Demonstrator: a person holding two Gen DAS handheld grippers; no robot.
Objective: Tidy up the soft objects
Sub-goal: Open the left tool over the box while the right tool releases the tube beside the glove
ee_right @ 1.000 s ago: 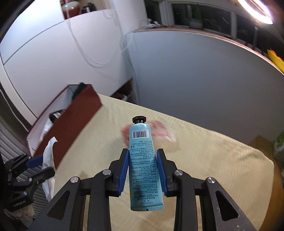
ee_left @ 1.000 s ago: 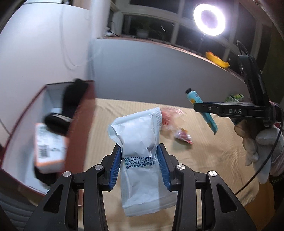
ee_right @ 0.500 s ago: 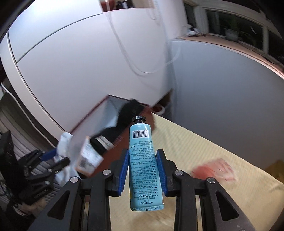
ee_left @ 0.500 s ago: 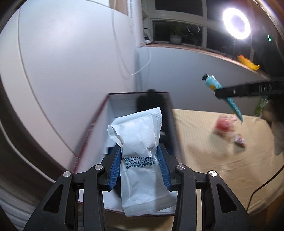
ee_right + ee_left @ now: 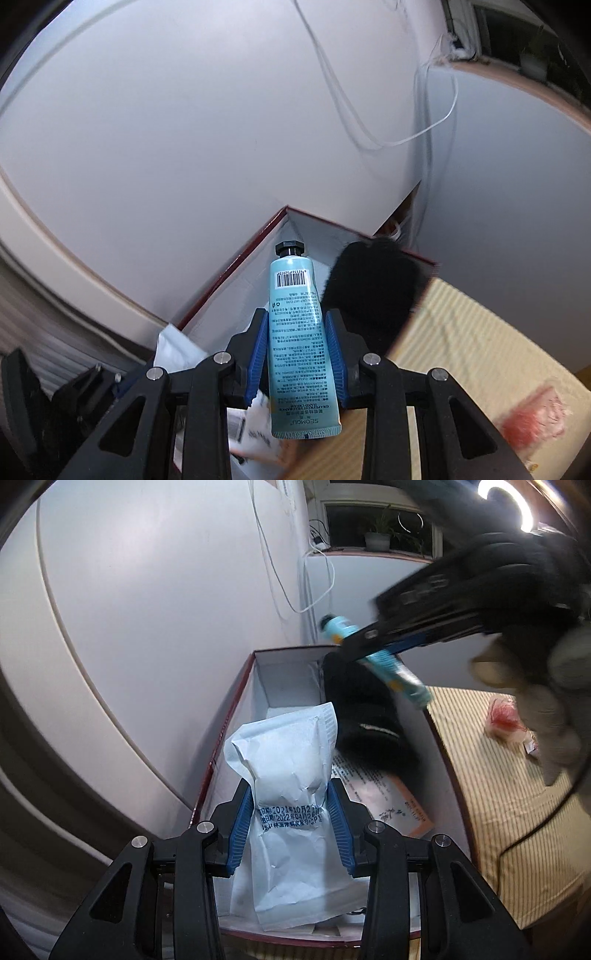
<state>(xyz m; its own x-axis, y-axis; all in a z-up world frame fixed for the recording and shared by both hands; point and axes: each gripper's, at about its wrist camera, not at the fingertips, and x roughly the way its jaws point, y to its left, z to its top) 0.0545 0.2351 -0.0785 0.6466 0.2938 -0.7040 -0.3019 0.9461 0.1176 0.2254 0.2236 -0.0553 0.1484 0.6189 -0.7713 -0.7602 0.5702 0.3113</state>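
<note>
Your left hand-held gripper (image 5: 291, 821) is clamped on a white sealed pouch (image 5: 291, 775), its blue pads pressing the pouch's two sides at the band of printed date text, with the jaws only a little apart to fit it. The pouch stands upright between the fingers, its crimped top ahead of the tips and its lower end hanging back toward you. Directly ahead of and below this gripper lies the open red-edged box (image 5: 236, 716) with white inner walls; the pouch hangs over its near end. Inside the box, ahead and to the right, sits a black fuzzy item (image 5: 369, 716) on top of a printed orange-and-white packet (image 5: 391, 797). Your right hand-held gripper (image 5: 297, 345) is closed on a light blue hand cream tube (image 5: 295, 332), gripping it at mid-body, black cap pointing forward and the crimped end toward you. The tube is held over the box's far corner, just left of the black fuzzy item. In the left view this gripper comes in from the upper right, held by your gloved hand (image 5: 535, 672). To the right of the box, on the yellow striped counter (image 5: 498, 812), lies a blurred red-and-clear packet (image 5: 504, 716).
</note>
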